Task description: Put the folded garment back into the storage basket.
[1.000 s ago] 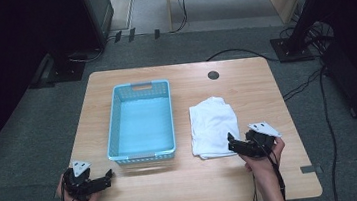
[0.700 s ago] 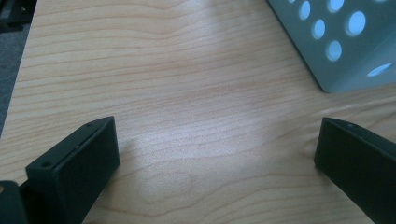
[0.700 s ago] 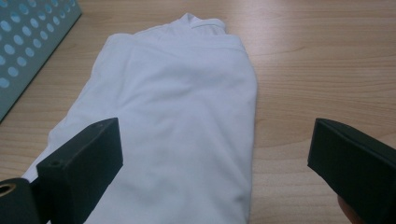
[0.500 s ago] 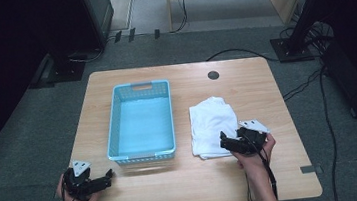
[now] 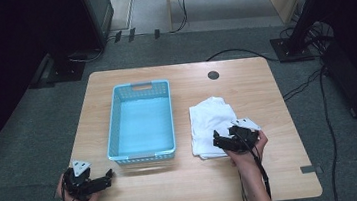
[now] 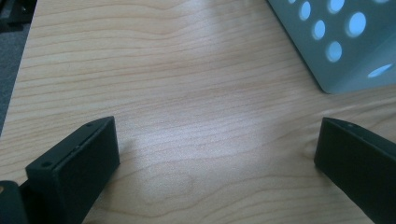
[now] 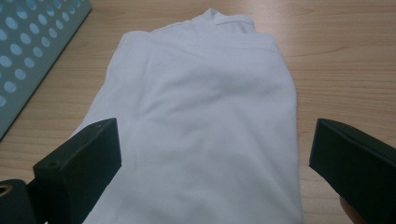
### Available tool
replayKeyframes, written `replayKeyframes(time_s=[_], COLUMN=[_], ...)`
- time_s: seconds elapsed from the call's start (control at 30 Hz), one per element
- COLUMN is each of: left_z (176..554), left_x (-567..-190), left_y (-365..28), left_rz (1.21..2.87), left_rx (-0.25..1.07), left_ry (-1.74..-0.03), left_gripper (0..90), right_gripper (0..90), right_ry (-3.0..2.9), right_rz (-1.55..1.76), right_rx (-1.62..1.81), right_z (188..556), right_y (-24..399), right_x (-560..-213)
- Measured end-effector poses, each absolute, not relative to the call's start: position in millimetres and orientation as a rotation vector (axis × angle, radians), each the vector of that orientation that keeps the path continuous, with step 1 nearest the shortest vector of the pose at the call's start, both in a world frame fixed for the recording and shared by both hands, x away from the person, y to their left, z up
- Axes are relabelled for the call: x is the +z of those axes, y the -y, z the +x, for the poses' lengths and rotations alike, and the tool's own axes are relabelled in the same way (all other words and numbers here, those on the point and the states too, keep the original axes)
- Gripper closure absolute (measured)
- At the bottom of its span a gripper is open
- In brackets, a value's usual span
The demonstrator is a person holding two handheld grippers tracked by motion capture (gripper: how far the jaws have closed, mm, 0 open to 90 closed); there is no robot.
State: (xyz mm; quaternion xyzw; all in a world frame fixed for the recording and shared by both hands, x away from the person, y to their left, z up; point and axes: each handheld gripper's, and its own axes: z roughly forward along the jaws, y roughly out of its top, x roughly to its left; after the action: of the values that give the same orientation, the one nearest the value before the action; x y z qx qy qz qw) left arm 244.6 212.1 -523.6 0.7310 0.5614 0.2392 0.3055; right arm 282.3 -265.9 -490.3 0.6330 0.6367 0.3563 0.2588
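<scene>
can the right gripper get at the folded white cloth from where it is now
Probably yes. The right gripper is open at the near edge of the folded white cloth, jaws spread to either side of it with nothing between; the blue basket sits off to the side.

- No text, label, brand, number or sign could be read anywhere in the pictures.
- The folded white cloth (image 7: 201,121) bore no print or tag that showed.
- The light-blue perforated plastic basket (image 5: 137,87) carried no lettering on its rim or walls.
- The pale wooden table top (image 5: 265,86) was unmarked.
</scene>
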Motion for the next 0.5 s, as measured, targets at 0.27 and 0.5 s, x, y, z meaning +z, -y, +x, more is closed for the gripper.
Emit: replayKeyframes(time_s=[0.27, 0.5], left_z=[245, 245], left_x=[-524, -524], left_y=[-212, -212], left_rz=[1.935, 1.935], left_rx=[0.633, 0.633], left_ry=[-1.486, -1.486], left_gripper=[0.0, 0.0], right_gripper=[0.0, 0.0], right_ry=[-1.754, -1.711], right_rz=[1.713, 1.744], right_rx=[0.95, 0.936], right_z=[290, 295], right_y=[254, 248], right_x=[-494, -497])
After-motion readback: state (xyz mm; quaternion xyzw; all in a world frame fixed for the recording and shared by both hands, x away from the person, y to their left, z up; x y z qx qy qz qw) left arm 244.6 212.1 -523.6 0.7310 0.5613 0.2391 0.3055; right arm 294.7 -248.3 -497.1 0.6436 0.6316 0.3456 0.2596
